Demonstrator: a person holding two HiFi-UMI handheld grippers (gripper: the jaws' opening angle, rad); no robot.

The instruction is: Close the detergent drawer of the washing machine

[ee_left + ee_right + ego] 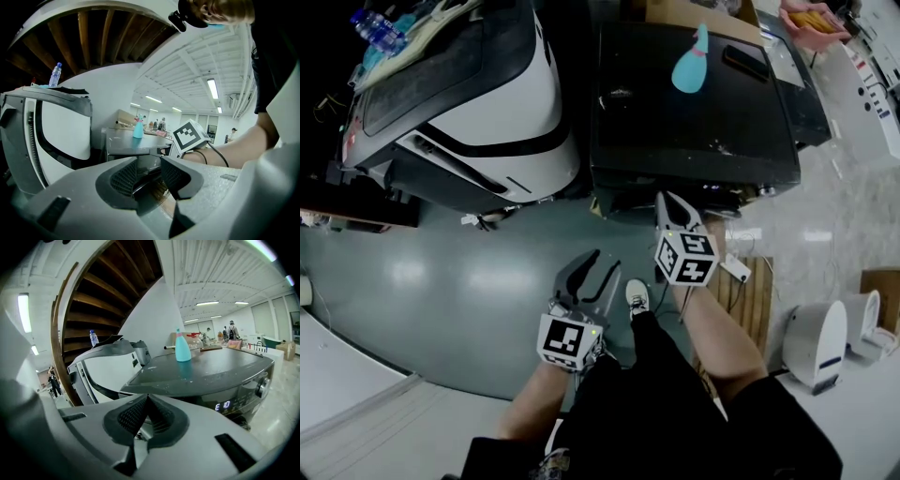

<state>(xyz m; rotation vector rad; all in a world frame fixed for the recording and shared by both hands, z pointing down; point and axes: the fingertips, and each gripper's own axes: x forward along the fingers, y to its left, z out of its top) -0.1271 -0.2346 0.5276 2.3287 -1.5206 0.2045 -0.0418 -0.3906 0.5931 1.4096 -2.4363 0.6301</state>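
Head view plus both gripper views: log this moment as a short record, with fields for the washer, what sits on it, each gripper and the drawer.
washing machine: dark, display lit on its front
on top: teal spray bottle, upright
left gripper: open, empty, over the floor
right gripper: shut, nothing between the jaws, near the machine's front edge
detergent drawer: cannot be made out
beside it: white-and-black machine with a water bottle on top
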